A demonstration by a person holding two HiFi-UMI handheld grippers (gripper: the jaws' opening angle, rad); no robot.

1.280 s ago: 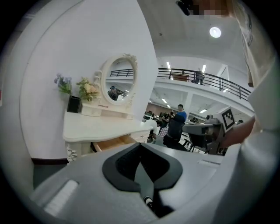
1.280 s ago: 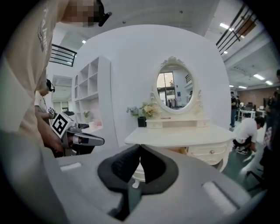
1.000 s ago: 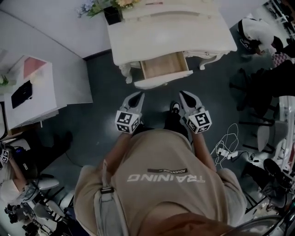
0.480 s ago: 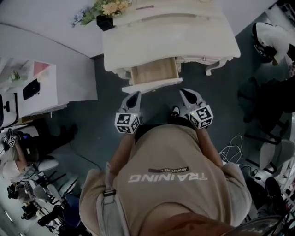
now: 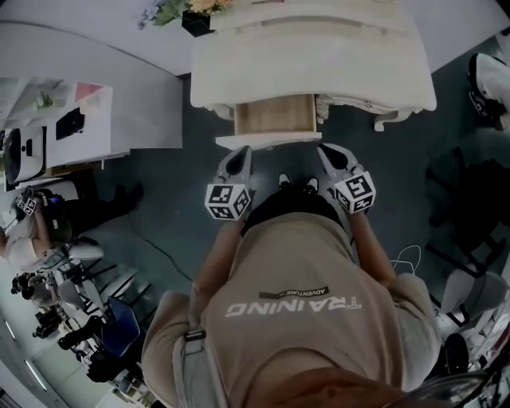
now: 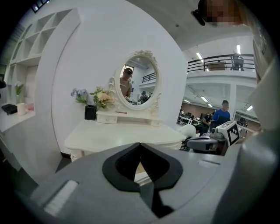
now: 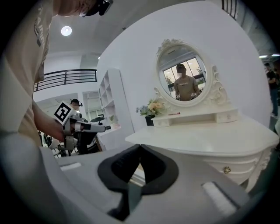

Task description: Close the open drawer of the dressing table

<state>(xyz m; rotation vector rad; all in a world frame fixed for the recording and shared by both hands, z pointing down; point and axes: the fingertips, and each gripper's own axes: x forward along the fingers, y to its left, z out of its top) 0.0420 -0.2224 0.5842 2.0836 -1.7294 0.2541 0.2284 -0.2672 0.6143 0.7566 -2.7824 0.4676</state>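
The white dressing table (image 5: 319,64) stands at the top of the head view, its wooden-bottomed drawer (image 5: 275,115) pulled out toward me. The drawer's white front (image 5: 267,141) faces both grippers. My left gripper (image 5: 242,152) is shut, its tip just below the left part of that front. My right gripper (image 5: 325,150) is shut too, just right of the front's right end. I cannot tell whether either tip touches it. In the left gripper view the jaws (image 6: 140,145) meet at the tip before the tabletop (image 6: 122,135); the right gripper view shows the same (image 7: 140,147).
An oval mirror (image 6: 139,81) and a black vase of flowers (image 5: 194,17) stand on the table. A white shelf unit (image 5: 80,119) is at the left, chairs and a seated person (image 5: 24,231) beyond it. Cables (image 5: 408,259) lie on the dark floor at the right. My shoes (image 5: 295,183) are under the drawer.
I have stepped closer to the dressing table. Both shut grippers moved forward and now sit right at the drawer front. The drawer looks about as far out as before.
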